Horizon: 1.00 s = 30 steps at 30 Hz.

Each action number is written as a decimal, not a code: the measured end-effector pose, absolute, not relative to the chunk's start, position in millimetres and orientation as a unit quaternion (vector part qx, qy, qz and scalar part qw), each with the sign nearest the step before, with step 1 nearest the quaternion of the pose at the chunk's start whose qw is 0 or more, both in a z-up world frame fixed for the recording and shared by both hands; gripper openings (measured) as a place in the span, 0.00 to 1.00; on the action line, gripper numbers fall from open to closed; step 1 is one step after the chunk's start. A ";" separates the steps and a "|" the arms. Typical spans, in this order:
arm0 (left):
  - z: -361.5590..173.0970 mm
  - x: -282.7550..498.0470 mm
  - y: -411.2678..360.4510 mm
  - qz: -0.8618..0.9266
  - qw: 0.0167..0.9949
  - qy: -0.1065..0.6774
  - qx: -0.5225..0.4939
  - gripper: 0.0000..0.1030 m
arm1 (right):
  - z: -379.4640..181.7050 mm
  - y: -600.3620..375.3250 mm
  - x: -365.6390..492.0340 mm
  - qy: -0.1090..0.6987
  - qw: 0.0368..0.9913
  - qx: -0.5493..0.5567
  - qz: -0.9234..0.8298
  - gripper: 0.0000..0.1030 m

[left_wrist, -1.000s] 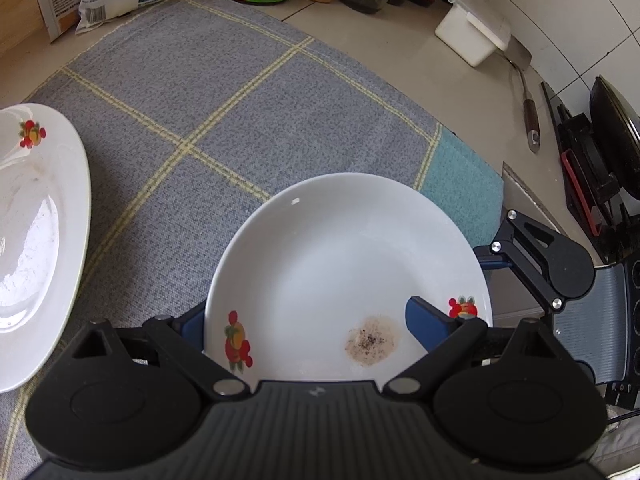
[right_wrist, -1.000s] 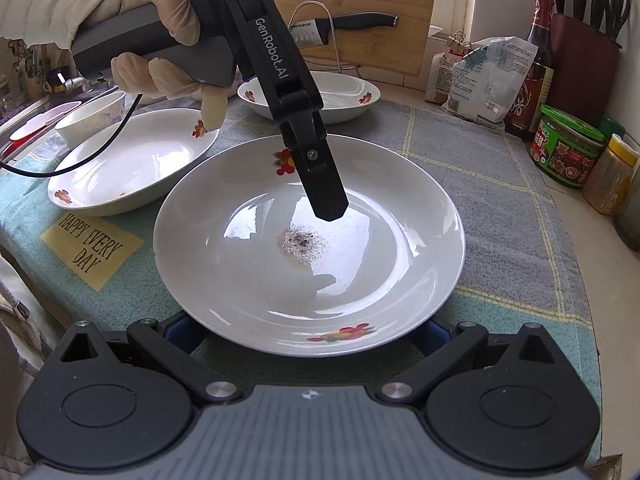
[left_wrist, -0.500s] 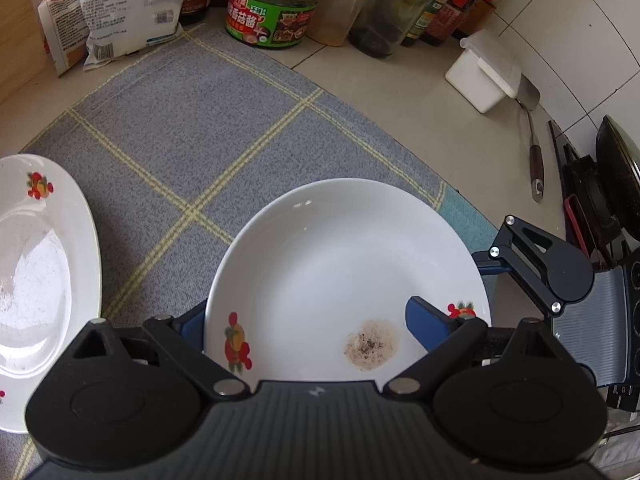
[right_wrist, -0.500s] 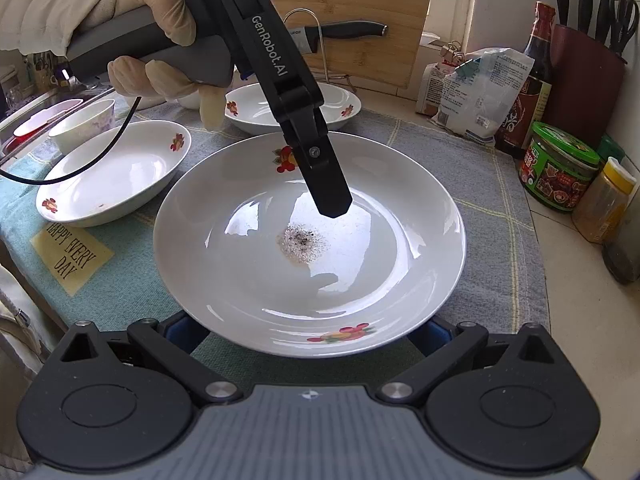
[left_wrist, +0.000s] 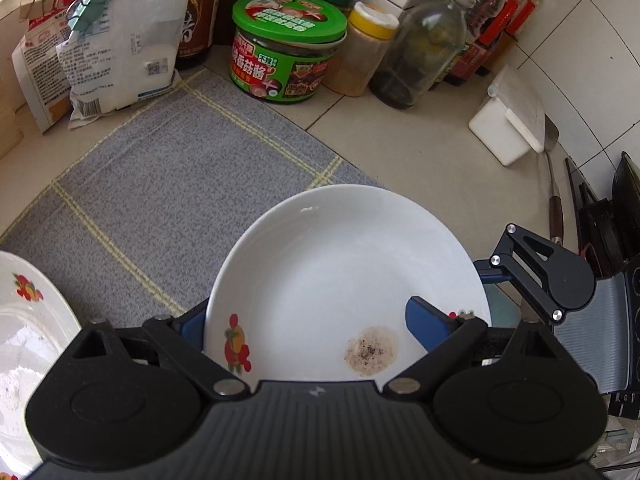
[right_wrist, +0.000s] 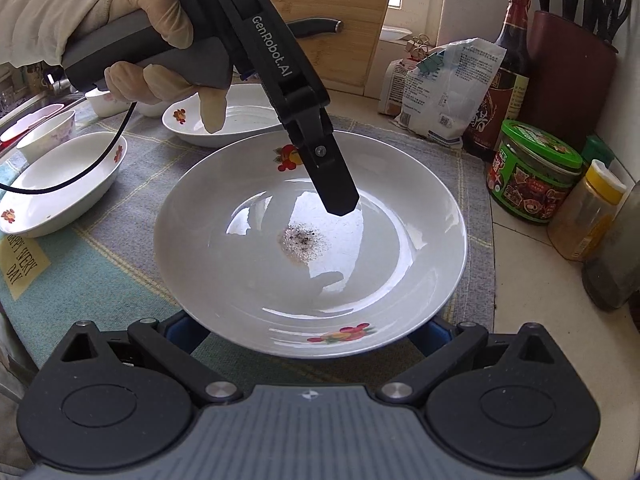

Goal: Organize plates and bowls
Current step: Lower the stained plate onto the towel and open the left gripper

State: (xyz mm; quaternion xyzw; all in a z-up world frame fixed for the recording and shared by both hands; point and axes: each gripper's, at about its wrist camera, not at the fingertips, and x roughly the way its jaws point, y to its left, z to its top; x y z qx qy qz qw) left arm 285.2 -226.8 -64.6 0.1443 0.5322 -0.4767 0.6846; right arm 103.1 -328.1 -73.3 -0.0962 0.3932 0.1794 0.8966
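Note:
A white plate (left_wrist: 340, 264) with fruit prints and a brown peppery stain hangs over the grey checked mat (left_wrist: 160, 192), carried between both grippers. My left gripper (left_wrist: 304, 316) is shut on it: its right finger (left_wrist: 420, 320) lies inside the plate and the left finger goes under the rim. The right wrist view shows that upper finger (right_wrist: 336, 192) over the plate (right_wrist: 312, 280), with a gloved hand (right_wrist: 160, 40) on the handle. My right gripper (right_wrist: 308, 324) has both fingers spread wide beneath the near rim, tips hidden.
More white plates (right_wrist: 60, 184) (right_wrist: 232, 120) and small bowls (right_wrist: 48, 132) sit at the mat's left. A green-lidded jar (left_wrist: 288, 48), a spice jar (left_wrist: 360, 48), bottles (left_wrist: 424, 48), flour bags (left_wrist: 100, 40), a white box (left_wrist: 508, 120) and a spatula (left_wrist: 554, 184) line the counter.
Both grippers have carried the plate across the mat toward the jars and bottles. The other plates have slid away to the left. Neither grip on the plate has changed.

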 end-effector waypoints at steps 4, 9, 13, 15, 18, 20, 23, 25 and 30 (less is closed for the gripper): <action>-67.3 294.0 -238.1 -0.475 0.687 0.530 0.147 0.93 | -75.0 -337.8 114.1 0.395 0.896 -0.100 0.178 1.00; -74.0 301.7 -249.0 -0.475 0.687 0.530 0.149 0.93 | -78.8 -346.3 124.0 0.400 0.894 -0.099 0.176 1.00; -80.0 304.4 -255.3 -0.475 0.684 0.532 0.152 0.93 | -82.3 -349.9 128.3 0.407 0.891 -0.098 0.175 1.00; -82.3 305.0 -257.8 -0.475 0.684 0.532 0.154 0.93 | -84.0 -350.8 129.8 0.409 0.890 -0.098 0.174 1.00; -85.9 306.6 -259.9 -0.474 0.684 0.534 0.152 0.93 | -85.9 -352.9 132.6 0.413 0.889 -0.096 0.174 1.00; -87.5 307.8 -261.6 -0.473 0.684 0.535 0.150 0.93 | -86.8 -354.1 133.7 0.415 0.888 -0.094 0.173 1.00; -88.4 308.2 -263.3 -0.474 0.685 0.532 0.152 0.93 | -87.2 -355.8 134.3 0.416 0.888 -0.090 0.171 1.00; -88.7 308.8 -263.7 -0.474 0.685 0.533 0.151 0.93 | -88.1 -356.0 134.7 0.418 0.888 -0.089 0.170 1.00; -92.1 308.4 -265.9 -0.473 0.687 0.529 0.157 0.93 | -88.5 -356.8 135.1 0.419 0.889 -0.086 0.167 1.00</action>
